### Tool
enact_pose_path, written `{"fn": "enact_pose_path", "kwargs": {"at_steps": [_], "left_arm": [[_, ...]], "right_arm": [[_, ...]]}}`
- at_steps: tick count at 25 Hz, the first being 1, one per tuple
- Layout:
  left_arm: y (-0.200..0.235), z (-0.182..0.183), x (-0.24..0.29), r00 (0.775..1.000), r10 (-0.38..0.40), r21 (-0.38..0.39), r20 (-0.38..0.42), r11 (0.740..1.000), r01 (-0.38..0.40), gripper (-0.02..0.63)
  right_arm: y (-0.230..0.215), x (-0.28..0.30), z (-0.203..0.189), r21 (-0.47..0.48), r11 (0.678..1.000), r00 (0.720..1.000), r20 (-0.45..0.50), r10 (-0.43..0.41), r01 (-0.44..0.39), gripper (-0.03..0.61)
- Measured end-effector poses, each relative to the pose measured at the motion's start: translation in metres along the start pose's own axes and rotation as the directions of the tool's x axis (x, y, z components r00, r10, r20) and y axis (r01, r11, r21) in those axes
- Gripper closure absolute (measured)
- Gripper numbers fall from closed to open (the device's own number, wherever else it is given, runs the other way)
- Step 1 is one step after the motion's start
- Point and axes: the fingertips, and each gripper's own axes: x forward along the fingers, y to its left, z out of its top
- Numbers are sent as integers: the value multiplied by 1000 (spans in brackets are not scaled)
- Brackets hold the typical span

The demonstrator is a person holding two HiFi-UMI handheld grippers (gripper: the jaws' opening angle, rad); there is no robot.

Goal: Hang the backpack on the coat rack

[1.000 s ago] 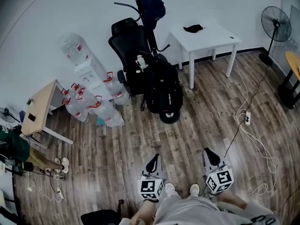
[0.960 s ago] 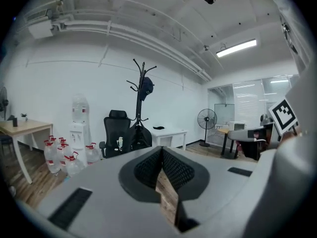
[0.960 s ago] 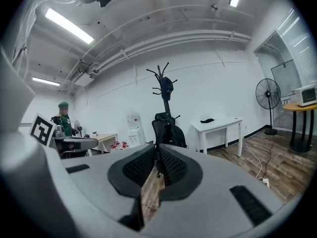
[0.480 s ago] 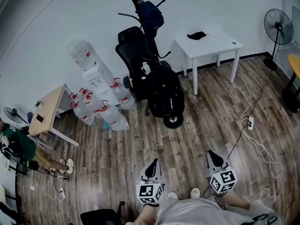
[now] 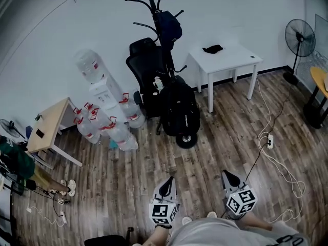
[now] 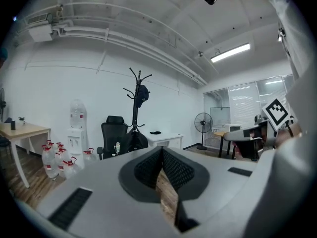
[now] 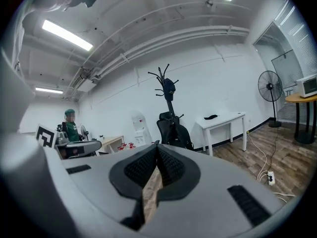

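both the left hand-held gripper [image 5: 168, 178] and right hand-held gripper [image 5: 228, 173] are closed on nothing, held out front, likely because the black backpack [image 5: 179, 111] sits well apart, propped against the office chair [image 5: 146, 68] below the coat rack [image 5: 152, 6].

A: Wood planks with visible grain and a slight sheen are noted for the floor [image 5: 215, 137]. Black matt cloth is logged for the backpack [image 5: 180, 111].

B: Agreed. The coat rack [image 6: 134, 114] is seen dark and smooth; the white table [image 5: 225, 58] smooth and matt; the water bottles [image 5: 89, 65] clear glossy plastic.

A: Grey matt plastic is noted on the left gripper [image 6: 162, 152], with ribbed pads [image 6: 176, 168].
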Motion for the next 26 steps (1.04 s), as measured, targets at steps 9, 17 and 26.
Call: {"fn": "enact_pose_path", "kwargs": {"at_steps": [9, 17, 26], "left_arm": [[-1, -7, 5, 999, -35, -26, -13, 999, 34, 604], [5, -11, 5, 999, -21, -37, -26, 999, 20, 604], [-3, -19, 3, 998, -34, -50, -45, 998, 31, 604]], "right_arm": [[3, 7, -5, -10, 999, 999, -36, -32, 31, 565], [4, 10, -10, -23, 999, 998, -49, -27, 26, 565], [0, 8, -14, -6, 999, 997, -68, -33, 33, 565]]}}
